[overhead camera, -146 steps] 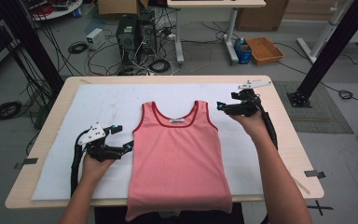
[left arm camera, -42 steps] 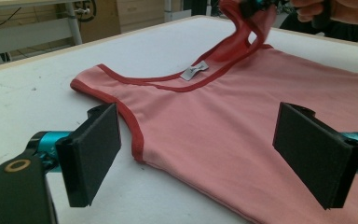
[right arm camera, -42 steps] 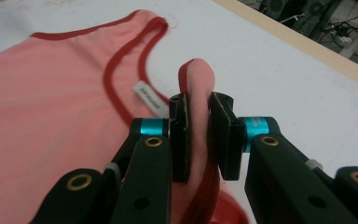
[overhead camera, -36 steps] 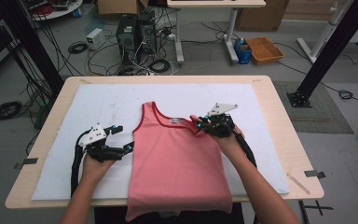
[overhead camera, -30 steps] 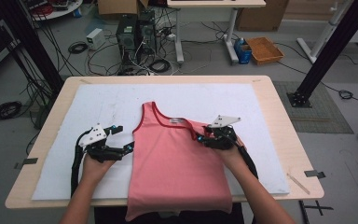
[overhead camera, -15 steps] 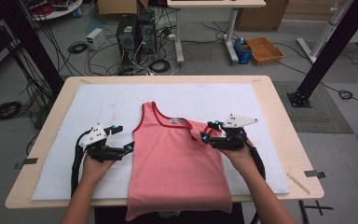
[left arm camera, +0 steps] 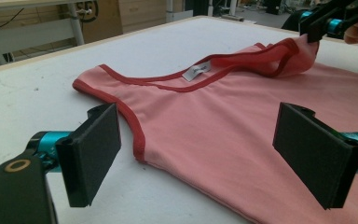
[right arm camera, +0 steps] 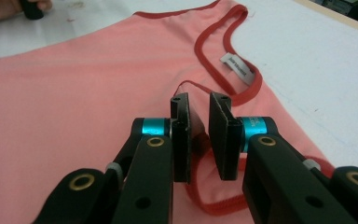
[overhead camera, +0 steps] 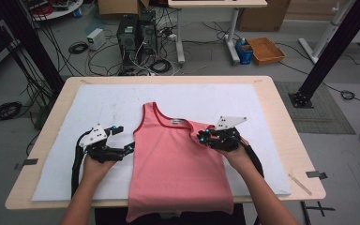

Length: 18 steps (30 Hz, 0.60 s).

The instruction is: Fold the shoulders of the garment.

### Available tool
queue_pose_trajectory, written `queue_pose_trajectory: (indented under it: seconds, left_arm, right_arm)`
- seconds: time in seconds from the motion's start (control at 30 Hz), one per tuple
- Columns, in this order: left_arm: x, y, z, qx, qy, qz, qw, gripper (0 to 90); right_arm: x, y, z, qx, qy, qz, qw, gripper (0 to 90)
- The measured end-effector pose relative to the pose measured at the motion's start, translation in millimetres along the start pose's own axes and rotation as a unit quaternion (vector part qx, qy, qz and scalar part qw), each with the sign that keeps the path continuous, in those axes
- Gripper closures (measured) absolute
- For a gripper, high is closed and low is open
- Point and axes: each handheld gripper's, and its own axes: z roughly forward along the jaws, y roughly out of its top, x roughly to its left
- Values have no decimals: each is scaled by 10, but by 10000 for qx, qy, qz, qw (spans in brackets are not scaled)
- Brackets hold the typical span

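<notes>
Jaws of the right gripper (overhead camera: pixel 205 136) have just been closing, pinching the strap at 2 o'clock of the pink red-trimmed cotton tank top (overhead camera: pixel 176 164), fold starting. Left gripper (overhead camera: pixel 124 139) waits wide at the 9 o'clock armhole; next, carry the strap across toward 9.

Dim, even overhead light; soft shadows beneath the hands. The high view is slightly soft and dark toward its edges; near gripper parts blur.

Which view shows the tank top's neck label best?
The right gripper view: the white label sits close and sharp inside the pink tank top neckline. The left gripper view shows it smaller, at a slant. In the high view it is just a tiny white fleck.
</notes>
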Motion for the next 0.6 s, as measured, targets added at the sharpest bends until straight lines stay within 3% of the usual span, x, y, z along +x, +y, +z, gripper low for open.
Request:
queue_pose_trajectory:
  seconds: [0.33,0.47,0.6]
  left_arm:
    - [-4,1,-1,12,12,22,10000,151]
    - [-2,0,0,4,15,2,10000,151]
    - [-5,1,1,7,23,20,10000,151]
  right_arm:
    - [252,-193,-100,43,44,-365,9993,849]
    - [336,-260,-97,315,3,-566,9979,848]
    - [363,-352,-71,477,-16,-569,9972,838]
